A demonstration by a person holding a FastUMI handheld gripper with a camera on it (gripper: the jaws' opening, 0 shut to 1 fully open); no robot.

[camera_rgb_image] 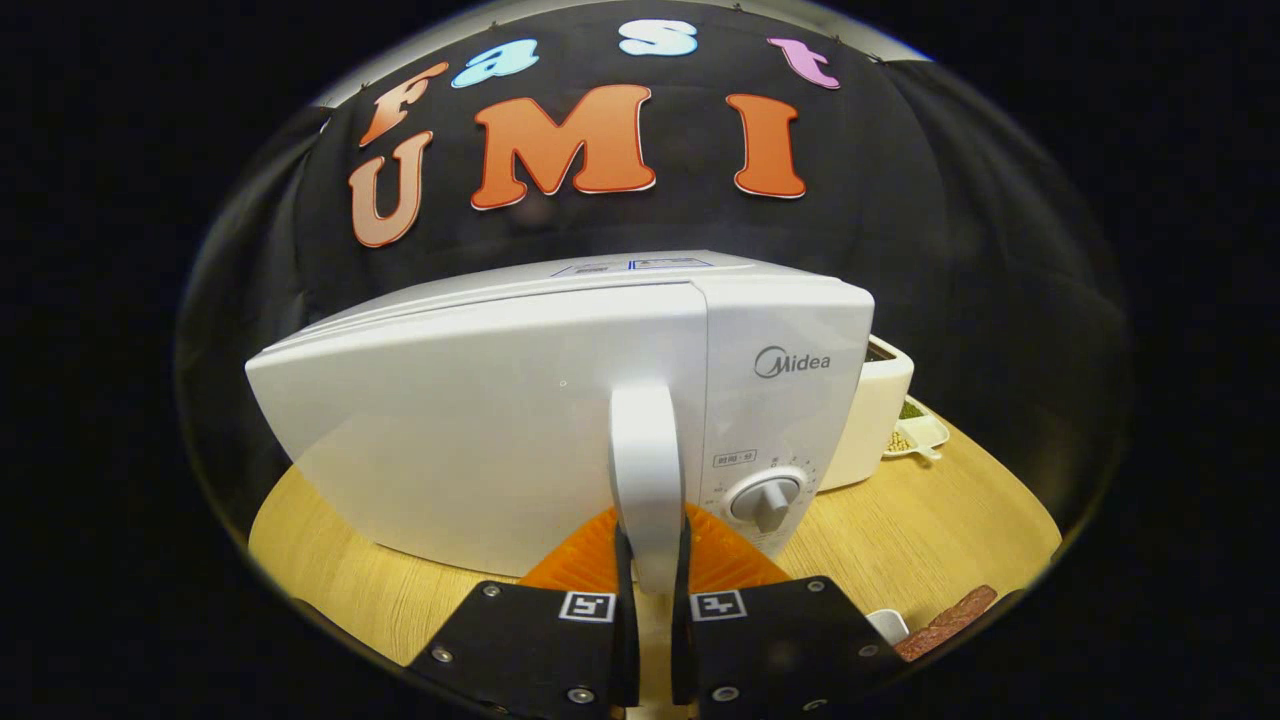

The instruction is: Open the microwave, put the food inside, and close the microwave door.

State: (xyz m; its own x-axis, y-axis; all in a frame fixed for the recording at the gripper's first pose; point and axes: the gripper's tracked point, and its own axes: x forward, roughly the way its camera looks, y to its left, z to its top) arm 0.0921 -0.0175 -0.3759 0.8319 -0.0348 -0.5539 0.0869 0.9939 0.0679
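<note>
Two fingers [625,590] clamped on upright door handle [646,480], microwave [480,440] facing gripper [652,600], dial [766,500] just right, toaster [875,420] beyond.

One fisheye camera rides on the tongs [652,570] and looks forward along their two fingers, which close on the vertical door handle [646,480]. It sits very near the microwave [500,420], low above the worktop [930,520], facing the booth's black cloth wall beyond. The door front bulges wide across the view. The worktop's right edge curves away past a toaster [875,410] and a small tray [920,432].
</note>
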